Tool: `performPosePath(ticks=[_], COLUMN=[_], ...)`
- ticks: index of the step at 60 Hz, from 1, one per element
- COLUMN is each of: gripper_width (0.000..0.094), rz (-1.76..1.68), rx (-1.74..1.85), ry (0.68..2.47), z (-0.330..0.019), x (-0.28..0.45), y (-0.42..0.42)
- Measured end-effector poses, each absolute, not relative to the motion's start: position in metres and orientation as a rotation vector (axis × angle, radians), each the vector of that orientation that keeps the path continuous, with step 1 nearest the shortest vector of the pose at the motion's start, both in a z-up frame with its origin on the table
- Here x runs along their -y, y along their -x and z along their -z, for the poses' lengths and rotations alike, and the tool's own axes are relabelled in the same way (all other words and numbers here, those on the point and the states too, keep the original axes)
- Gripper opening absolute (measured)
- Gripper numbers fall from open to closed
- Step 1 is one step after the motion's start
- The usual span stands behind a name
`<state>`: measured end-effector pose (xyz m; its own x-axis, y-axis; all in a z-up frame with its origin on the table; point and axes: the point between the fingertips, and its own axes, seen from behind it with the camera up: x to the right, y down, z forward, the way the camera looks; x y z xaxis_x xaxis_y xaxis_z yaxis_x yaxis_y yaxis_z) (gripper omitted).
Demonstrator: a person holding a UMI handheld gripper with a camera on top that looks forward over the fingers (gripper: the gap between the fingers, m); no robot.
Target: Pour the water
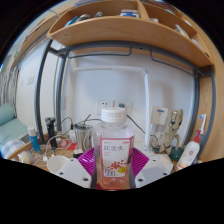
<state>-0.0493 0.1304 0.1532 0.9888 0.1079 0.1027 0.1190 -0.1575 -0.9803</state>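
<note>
A clear plastic bottle (113, 150) with a white cap, pink drink and a white-and-red label stands upright between my fingers. My gripper (112, 172) is shut on it: both magenta pads (89, 160) press on its lower sides. The bottle fills the space just ahead of the fingers and hides what is right behind it. I cannot tell whether it rests on the table or is lifted. No cup for the water is clearly seen.
A cluttered table lies beyond: bottles and small items at the left (38, 140), a white spray bottle (190, 152) and jars at the right. A wooden shelf (130, 35) on a black metal frame spans overhead. A white wall with a socket (112, 105) is behind.
</note>
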Motion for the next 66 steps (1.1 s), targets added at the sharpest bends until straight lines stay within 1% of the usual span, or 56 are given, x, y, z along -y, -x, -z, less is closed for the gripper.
performPosePath(ticks=[7, 20, 24, 25, 26, 31, 36, 44, 46, 52, 53, 56, 66], gripper_width=[0.0445, 0.0446, 0.0448, 0.0462, 0.0452, 0.0452, 0.0491, 0.0578, 0.0612, 0.0860, 0.0881, 0.0849, 0.0859], rz=[-0.091, -0.009, -0.020, -0.024, -0.022, -0.005, 0.002, -0.001, -0.003, 0.000, -0.001, -0.007, -0.036], rx=[0.059, 0.037, 0.036, 0.031, 0.033, 0.029, 0.018, -0.008, -0.010, -0.014, -0.014, -0.018, -0.036], ry=[1.730, 1.692, 1.721, 1.732, 1.705, 1.690, 1.676, 1.660, 1.666, 1.712, 1.713, 1.711, 1.716], z=[-0.141, -0.118, -0.102, -0.097, -0.102, -0.104, -0.103, -0.105, -0.104, -0.097, -0.097, -0.099, -0.106], x=[-0.129, -0.128, -0.128, -0.127, -0.129, -0.125, -0.127, -0.125, -0.125, -0.117, -0.115, -0.106, -0.060], y=[0.049, 0.041, 0.044, 0.044, 0.045, 0.044, 0.043, 0.040, 0.040, 0.040, 0.039, 0.039, 0.040])
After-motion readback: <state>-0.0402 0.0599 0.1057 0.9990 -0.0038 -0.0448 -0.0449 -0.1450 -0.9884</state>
